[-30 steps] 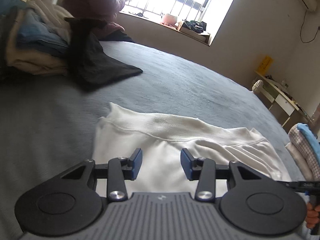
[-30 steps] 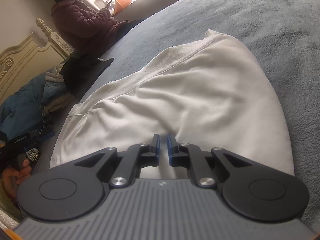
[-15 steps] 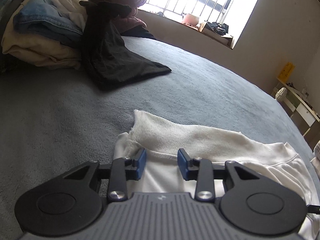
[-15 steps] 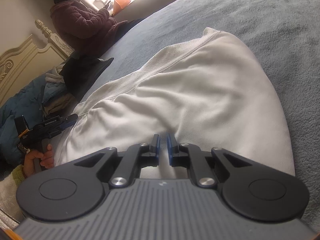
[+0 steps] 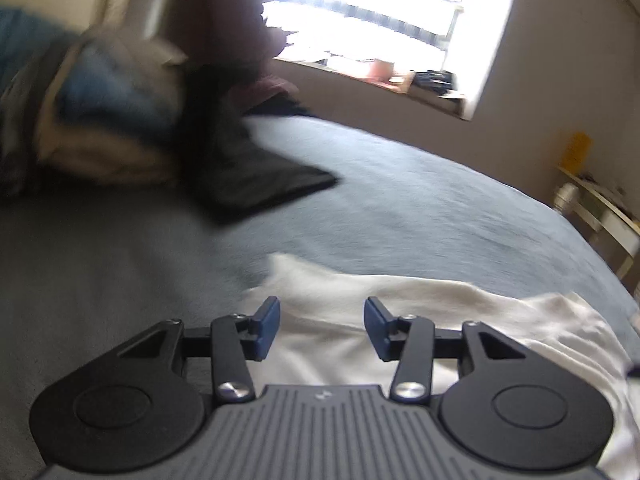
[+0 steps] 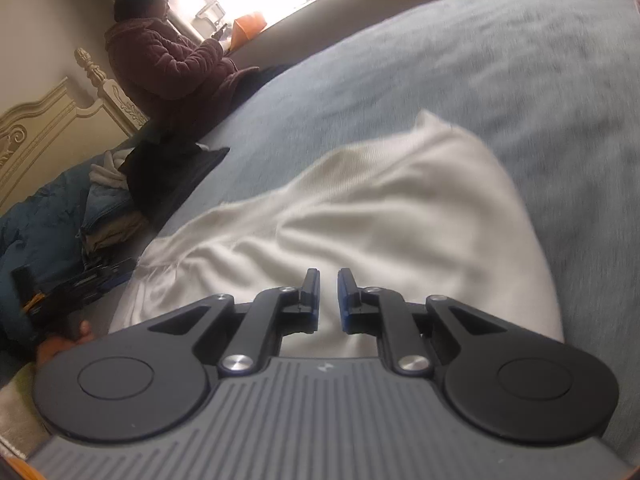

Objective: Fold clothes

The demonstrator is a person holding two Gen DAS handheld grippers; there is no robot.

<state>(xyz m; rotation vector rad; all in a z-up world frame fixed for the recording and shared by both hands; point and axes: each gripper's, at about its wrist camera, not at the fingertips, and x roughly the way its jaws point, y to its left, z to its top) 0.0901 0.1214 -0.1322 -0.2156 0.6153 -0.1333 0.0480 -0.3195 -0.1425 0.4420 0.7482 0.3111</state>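
**The white top could bunch up or slip**

The white top (image 5: 400,320) lies on the grey bed (image 5: 400,208), partly flat and partly wrinkled.

The left claw (image 5: 320,326) has its fingers wide apart. It holds nothing. The top's edge sits just under and ahead of it.

The right claw (image 6: 328,298) has its fingers nearly together, with a thin gap between them. I cannot tell if any cloth is caught in that gap. The top (image 6: 360,208) spreads out ahead of it, with soft folds on its left.

What could go wrong? If the left claw shuts too high, it may grab only air, or just a tiny bit of edge that slips out. If it digs too low, it may pinch the bed cover too. If one claw pulls harder than the other, the fold may come out crooked. The wrinkles may get trapped inside the fold.

The left view is blurry, so the edge is hard to see well.
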